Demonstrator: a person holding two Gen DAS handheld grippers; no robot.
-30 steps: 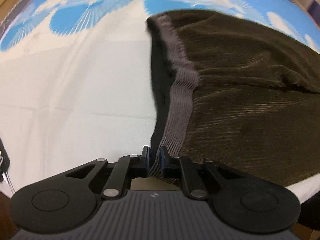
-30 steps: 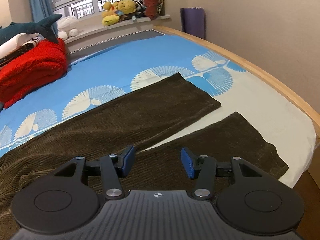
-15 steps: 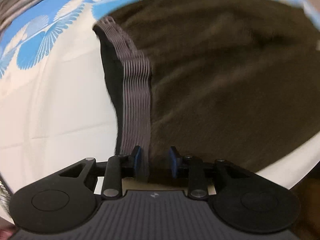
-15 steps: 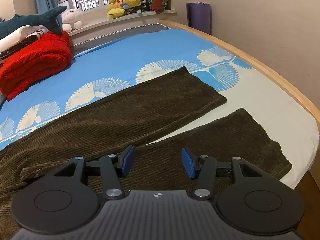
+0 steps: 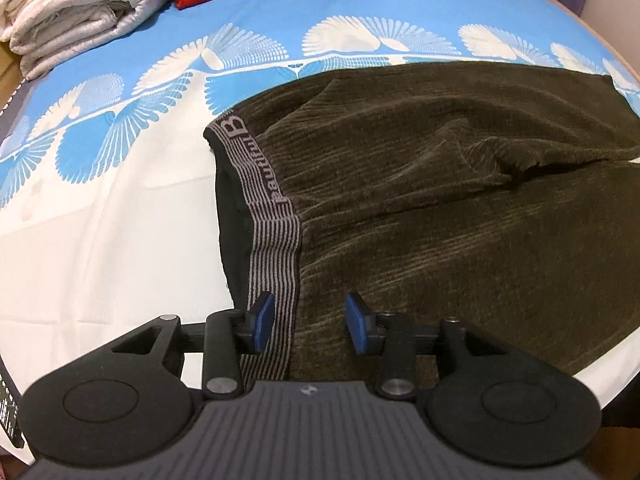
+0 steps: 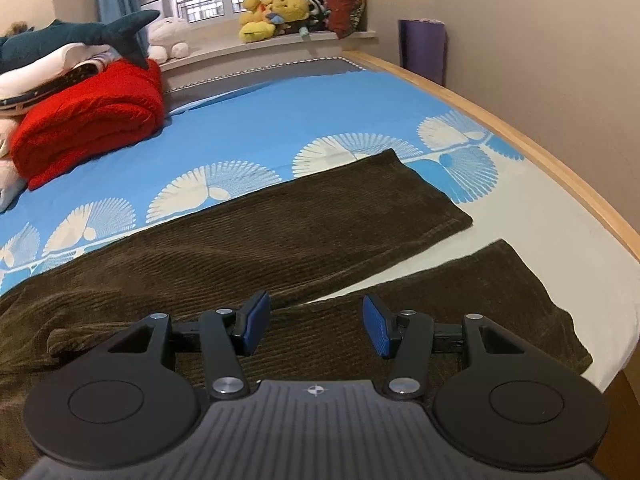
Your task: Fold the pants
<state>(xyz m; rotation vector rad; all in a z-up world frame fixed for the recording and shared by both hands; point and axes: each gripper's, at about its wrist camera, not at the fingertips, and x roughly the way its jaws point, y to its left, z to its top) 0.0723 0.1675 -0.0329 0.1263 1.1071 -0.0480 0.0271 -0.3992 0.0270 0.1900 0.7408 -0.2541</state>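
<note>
Dark brown corduroy pants (image 5: 420, 184) lie spread flat on the bed. Their striped grey waistband (image 5: 276, 248) with lettering runs toward my left gripper (image 5: 310, 322). That gripper's jaws are opening; the waistband lies below and between them, and the pads do not press on it. In the right wrist view both pant legs (image 6: 304, 224) stretch away to the right, the nearer leg (image 6: 472, 292) ending by the bed's edge. My right gripper (image 6: 316, 324) hovers open above the nearer leg with nothing between its fingers.
The bed sheet (image 5: 100, 240) is white near me and blue with white fans farther off. A folded red blanket (image 6: 92, 120), pale folded bedding (image 5: 76, 12) and plush toys (image 6: 276, 16) sit at the far side. A wooden bed rail (image 6: 560, 168) runs along the right.
My left gripper let go of the waistband: its jaws went from shut on the fabric to spread apart, and it drew back so more of the bed shows. The right gripper stayed open and still.
</note>
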